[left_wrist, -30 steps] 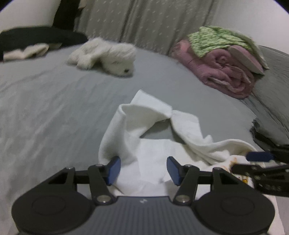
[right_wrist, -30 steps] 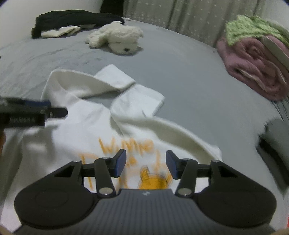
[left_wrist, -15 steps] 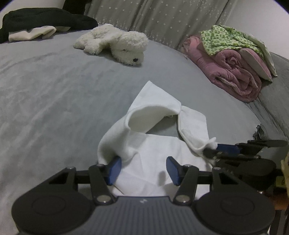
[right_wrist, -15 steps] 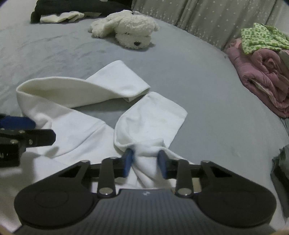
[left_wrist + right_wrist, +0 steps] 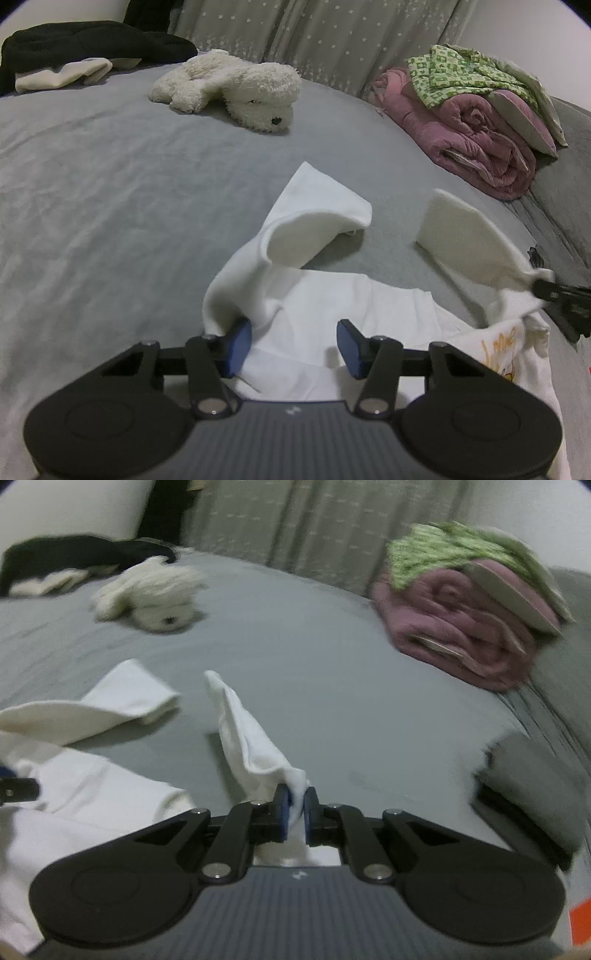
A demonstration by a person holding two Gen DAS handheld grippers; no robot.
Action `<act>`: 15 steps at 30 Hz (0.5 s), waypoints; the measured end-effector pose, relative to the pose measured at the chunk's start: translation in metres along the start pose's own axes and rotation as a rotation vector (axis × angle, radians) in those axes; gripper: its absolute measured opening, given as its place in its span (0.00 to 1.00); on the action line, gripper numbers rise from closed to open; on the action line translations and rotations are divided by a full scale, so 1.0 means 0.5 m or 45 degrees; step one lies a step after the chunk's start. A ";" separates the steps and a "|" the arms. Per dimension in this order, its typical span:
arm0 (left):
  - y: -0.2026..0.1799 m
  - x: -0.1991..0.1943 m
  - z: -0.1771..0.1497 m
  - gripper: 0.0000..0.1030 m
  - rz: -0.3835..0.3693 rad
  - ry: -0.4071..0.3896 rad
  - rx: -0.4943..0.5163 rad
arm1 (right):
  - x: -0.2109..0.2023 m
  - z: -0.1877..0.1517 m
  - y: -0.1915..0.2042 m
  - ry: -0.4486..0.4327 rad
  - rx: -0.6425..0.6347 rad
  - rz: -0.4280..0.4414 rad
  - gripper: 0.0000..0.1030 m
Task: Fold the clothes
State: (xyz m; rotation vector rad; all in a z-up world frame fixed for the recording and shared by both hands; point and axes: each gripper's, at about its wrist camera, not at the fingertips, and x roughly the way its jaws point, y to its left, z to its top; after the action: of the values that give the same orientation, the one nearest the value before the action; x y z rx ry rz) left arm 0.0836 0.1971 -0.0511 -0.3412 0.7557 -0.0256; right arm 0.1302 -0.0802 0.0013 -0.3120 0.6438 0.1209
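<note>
A white sweatshirt [image 5: 314,302] with an orange print lies crumpled on the grey bed [image 5: 110,206]. My left gripper [image 5: 294,343] rests low over its body. Its jaws are closing, cloth lies between them, and the left fingertip [image 5: 240,341] is tucked under a fold without pinching it. My right gripper [image 5: 295,808] is shut on one sleeve [image 5: 251,731] and holds it lifted off the bed. In the left wrist view that sleeve [image 5: 465,236] stretches toward the right gripper [image 5: 561,295]. The other sleeve [image 5: 314,214] lies folded over on the bed.
A white plush dog [image 5: 236,88] lies at the back of the bed. A rolled pink blanket [image 5: 480,147] with green cloth on top sits at the back right. Black and cream clothes [image 5: 85,48] lie at the back left. A dark grey bundle [image 5: 535,782] is at the right edge.
My right gripper has shut on the sleeve and pulled it up and to the right, away from the other sleeve. The left gripper has stayed over the sweatshirt body.
</note>
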 end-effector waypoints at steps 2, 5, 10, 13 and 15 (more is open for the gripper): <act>-0.004 0.001 -0.002 0.51 0.010 -0.003 0.017 | -0.012 -0.014 -0.040 -0.003 0.057 -0.042 0.07; -0.010 0.002 -0.004 0.51 0.030 -0.008 0.040 | -0.023 -0.035 -0.095 -0.004 0.131 -0.113 0.07; -0.018 0.003 -0.007 0.51 0.053 -0.011 0.062 | -0.037 -0.072 -0.176 -0.006 0.221 -0.265 0.07; -0.023 0.003 -0.009 0.51 0.067 -0.011 0.092 | -0.045 -0.096 -0.216 -0.007 0.252 -0.364 0.07; -0.026 0.004 -0.010 0.51 0.075 -0.011 0.113 | -0.047 -0.118 -0.246 0.006 0.287 -0.421 0.07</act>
State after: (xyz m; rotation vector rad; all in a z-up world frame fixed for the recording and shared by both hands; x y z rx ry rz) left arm 0.0828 0.1831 -0.0518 -0.2341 0.7535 -0.0020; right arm 0.1032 -0.2159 0.0017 -0.1977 0.5963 -0.2676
